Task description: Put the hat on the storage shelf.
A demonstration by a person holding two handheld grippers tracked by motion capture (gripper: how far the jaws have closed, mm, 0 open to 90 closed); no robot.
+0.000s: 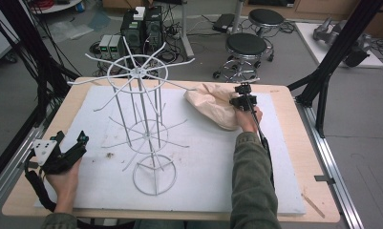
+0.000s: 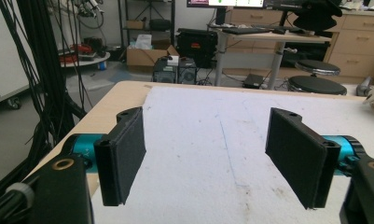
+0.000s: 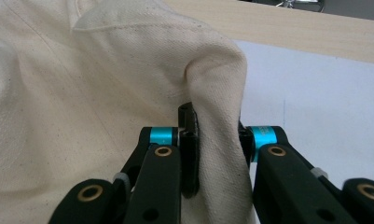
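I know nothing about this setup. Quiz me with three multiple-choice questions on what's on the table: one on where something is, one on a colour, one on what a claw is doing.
1. Where does the cream cloth lie on the white mat?
A. near corner by the left claw
B. far side, right of the wire rack
C. under the rack's base

2. What colour is the wire rack?
A. white
B. black
C. red

3. What is the right claw doing?
A. hanging open over bare mat
B. gripping the rack
C. pinching a fold of the cloth

Answers: 1 B, the high view shows the cloth beyond and right of the rack. 2 A, its wires are white. 3 C, the right gripper view shows fabric between its jaws, while the left claw gapes open.
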